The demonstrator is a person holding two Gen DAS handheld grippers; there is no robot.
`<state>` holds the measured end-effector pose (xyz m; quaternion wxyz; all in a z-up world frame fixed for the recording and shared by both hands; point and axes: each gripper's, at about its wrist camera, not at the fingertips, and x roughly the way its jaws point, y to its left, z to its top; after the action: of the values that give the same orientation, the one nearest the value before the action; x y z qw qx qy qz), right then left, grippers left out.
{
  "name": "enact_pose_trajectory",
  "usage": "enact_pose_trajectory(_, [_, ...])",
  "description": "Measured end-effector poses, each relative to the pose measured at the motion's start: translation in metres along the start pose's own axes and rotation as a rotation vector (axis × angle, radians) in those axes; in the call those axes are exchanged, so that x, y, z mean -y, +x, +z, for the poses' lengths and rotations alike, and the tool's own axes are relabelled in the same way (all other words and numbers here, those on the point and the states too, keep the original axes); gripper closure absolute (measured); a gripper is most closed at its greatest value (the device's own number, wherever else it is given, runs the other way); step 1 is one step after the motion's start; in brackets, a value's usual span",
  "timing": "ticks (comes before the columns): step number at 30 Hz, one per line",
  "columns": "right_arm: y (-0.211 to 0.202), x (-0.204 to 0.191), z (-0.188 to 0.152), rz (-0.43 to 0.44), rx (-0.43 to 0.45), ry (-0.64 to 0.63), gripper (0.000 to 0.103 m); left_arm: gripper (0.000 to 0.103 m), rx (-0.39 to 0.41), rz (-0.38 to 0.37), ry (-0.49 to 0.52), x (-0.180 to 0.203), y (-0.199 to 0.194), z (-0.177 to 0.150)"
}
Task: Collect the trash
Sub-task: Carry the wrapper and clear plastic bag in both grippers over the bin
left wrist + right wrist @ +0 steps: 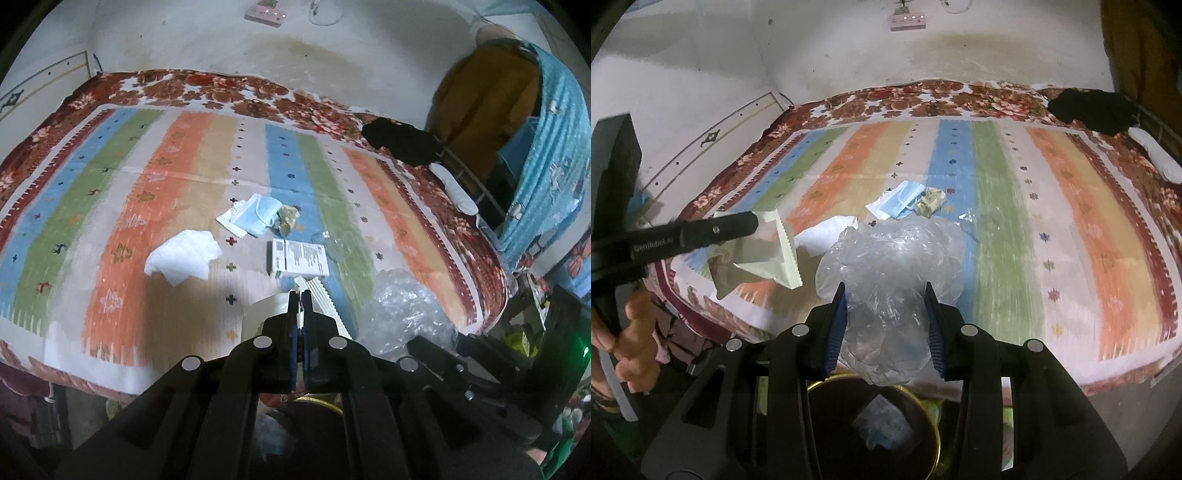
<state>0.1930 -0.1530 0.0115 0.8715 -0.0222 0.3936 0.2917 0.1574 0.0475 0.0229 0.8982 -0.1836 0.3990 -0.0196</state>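
Left gripper [300, 295] fully closed, pinching a cream wrapper [775, 254] with serrated edges; wrapper hangs over the bed's near edge. Right gripper [886, 291] partly open, both blue pads pressing a crumpled clear plastic bag [886, 266], held above a dark bin [934, 424] with a gold rim; some trash already inside. Still on the striped bedspread [184, 166]: white tissue [183, 256], blue face mask [258, 214], small box [299, 256], crumpled brownish scrap [288, 218].
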Motion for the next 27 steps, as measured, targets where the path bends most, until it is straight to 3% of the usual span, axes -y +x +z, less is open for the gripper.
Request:
enact_pose_trajectory(17, [-0.040,-0.006,-0.069,-0.005,-0.017,0.000,0.066,0.102,-0.022,-0.037,0.073,0.013,-0.021,-0.076])
enact_pose_trajectory(27, [-0.031,-0.013,-0.106,-0.010,-0.114,0.017,0.066,0.102,-0.076,-0.011,0.087,0.019,-0.016,-0.109])
